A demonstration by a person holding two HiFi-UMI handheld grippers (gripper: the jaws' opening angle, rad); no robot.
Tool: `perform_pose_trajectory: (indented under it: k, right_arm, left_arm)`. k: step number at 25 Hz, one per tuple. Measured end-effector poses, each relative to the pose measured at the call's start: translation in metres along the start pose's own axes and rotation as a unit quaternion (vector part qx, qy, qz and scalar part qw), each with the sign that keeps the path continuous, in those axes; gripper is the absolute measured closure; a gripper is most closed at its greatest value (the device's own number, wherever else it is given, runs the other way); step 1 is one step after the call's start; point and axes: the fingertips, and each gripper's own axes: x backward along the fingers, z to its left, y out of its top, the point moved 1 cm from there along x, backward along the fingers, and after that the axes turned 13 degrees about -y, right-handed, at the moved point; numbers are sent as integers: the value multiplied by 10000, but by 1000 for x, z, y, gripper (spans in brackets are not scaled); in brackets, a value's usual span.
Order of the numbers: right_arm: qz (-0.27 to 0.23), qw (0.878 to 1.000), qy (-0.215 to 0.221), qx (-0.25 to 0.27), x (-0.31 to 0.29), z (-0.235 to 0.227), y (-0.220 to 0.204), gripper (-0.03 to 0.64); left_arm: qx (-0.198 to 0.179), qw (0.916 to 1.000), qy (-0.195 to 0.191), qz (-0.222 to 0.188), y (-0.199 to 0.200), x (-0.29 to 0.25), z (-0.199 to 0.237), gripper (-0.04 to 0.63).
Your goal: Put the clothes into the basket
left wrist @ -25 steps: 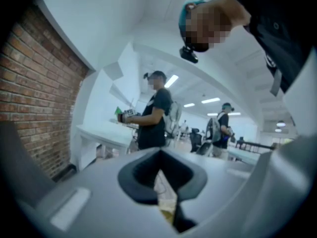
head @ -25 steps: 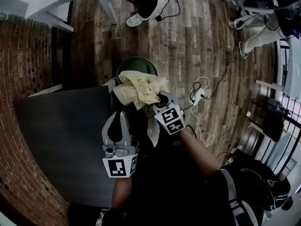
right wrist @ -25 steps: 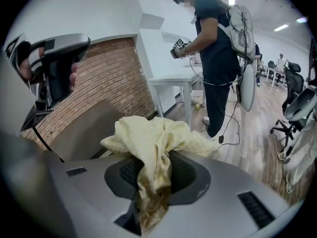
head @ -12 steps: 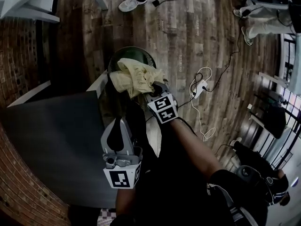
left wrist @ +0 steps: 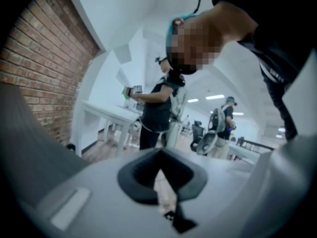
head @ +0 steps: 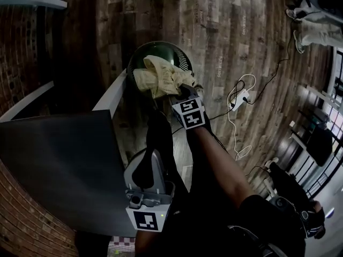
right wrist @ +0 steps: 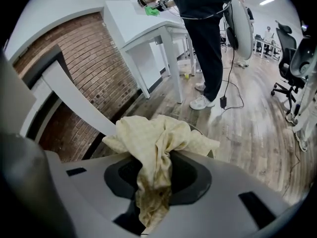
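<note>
Between the jaws of the right gripper (right wrist: 154, 195), which are closed to a narrow gap, a twisted fold of the pale yellow cloth (right wrist: 157, 135) is pinched, with the rest of it bunched loosely beyond the tips. In the head view the cloth (head: 159, 77) is seen directly over the round dark green basket (head: 161, 44), covering much of its mouth; whether it already rests inside cannot be told. The right gripper (head: 179, 90) is held at the near edge of the basket, pointing steeply down. The left gripper (head: 143, 167) is kept well back from the basket, its jaws drawn together with nothing between them. A dark table (head: 59, 165) lies near the basket on the left, and a white power strip (head: 242, 97) lies on the floor to its right. The step in hand is judged to be the drop: the bunch should be centred within the rim before the jaws are opened wide, so that no corner is left draped outside.
</note>
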Motion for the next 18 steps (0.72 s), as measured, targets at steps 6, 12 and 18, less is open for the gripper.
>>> perform_pose_trajectory:
  k: [6,12,18]
  right_arm:
    - [363,9993,-47,121,-36,3,-18,394]
    - [458,9987,-59,195,-30,2,-25,394]
    - [277,9993,55,252,-11,9,-19,524]
  left_arm:
    - [54,9999,6,112,-17,7,1,591]
    - [122,9999,37,89,-16,6,2,591]
    - [144,9999,37,27,-13,6,0,591]
